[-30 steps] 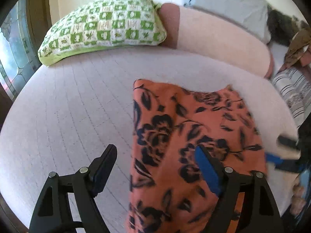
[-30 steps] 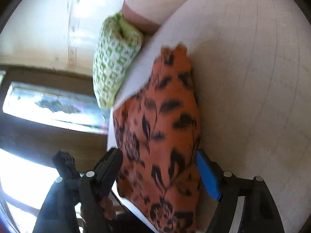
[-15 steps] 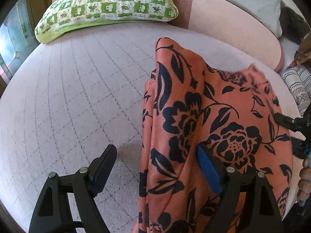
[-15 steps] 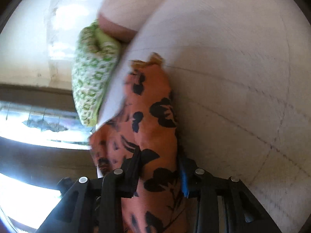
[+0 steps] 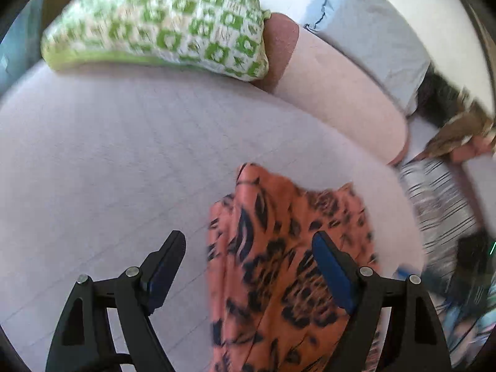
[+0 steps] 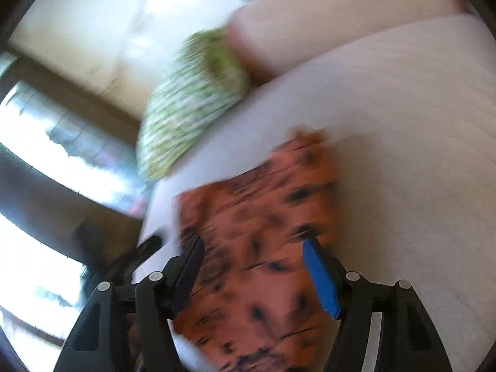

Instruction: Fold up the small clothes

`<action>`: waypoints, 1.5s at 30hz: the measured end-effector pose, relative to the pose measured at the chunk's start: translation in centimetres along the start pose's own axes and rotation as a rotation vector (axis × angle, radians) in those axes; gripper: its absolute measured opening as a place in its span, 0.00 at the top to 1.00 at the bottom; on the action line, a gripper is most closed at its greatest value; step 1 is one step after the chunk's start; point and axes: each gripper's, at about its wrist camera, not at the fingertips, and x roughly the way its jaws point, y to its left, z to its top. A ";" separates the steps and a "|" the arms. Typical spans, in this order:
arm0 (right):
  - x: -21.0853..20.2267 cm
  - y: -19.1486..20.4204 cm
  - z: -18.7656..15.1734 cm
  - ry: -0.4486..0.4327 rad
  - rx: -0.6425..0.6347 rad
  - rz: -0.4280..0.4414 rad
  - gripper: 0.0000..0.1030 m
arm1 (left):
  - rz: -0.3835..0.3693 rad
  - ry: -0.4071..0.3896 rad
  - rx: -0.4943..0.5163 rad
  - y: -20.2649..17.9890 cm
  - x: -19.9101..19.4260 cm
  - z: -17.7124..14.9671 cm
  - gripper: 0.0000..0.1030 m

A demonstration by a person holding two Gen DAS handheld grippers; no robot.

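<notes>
An orange garment with a black flower print point(image 5: 288, 257) lies on the pale pink bed cover point(image 5: 108, 161). Its left side is folded over, with a raised fold edge. My left gripper point(image 5: 248, 263) is open above the garment's near left part and holds nothing. In the right wrist view the same garment point(image 6: 266, 226) is blurred by motion. My right gripper point(image 6: 252, 260) is open over its near end and holds nothing.
A green and white checked pillow point(image 5: 161, 28) lies at the back left, also showing in the right wrist view point(image 6: 192, 102). A pink bolster point(image 5: 338, 90) and a grey pillow point(image 5: 372, 31) lie behind. Striped cloth point(image 5: 440, 198) lies at the right.
My right gripper, shut on the garment half a second ago, has opened and let it go. The garment has dropped flatter on the bed. Both cameras have pulled back and are moving.
</notes>
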 end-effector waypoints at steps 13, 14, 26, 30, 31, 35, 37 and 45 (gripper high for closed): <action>4.3 -0.7 -5.0 0.169 -0.131 0.065 0.32 | -0.167 0.177 -0.091 3.5 8.7 2.8 0.92; 4.4 -0.8 -5.3 0.168 -0.138 0.067 0.32 | -0.198 0.178 -0.120 4.0 8.9 3.1 0.92; 3.6 -0.7 -5.5 0.155 -0.148 0.056 0.32 | -0.092 0.081 -0.038 0.7 3.0 2.7 0.59; 3.4 -0.8 -5.5 0.155 -0.133 0.061 0.31 | -0.096 0.040 0.043 -0.9 -0.5 0.1 0.49; 3.2 -0.8 -5.4 0.155 -0.129 0.061 0.30 | -0.091 0.039 0.058 -1.2 -1.0 -0.7 0.49; 2.9 -0.8 -5.4 0.157 -0.117 0.075 0.28 | 0.010 0.125 0.120 -1.5 1.6 -3.6 0.52; 2.9 -1.4 -5.4 0.151 -0.098 0.092 0.28 | 0.058 0.196 0.077 -0.2 4.2 -4.6 0.54; 0.5 -0.9 -4.7 0.149 0.005 0.195 0.28 | -0.033 0.083 0.105 -3.1 -1.9 -5.5 0.54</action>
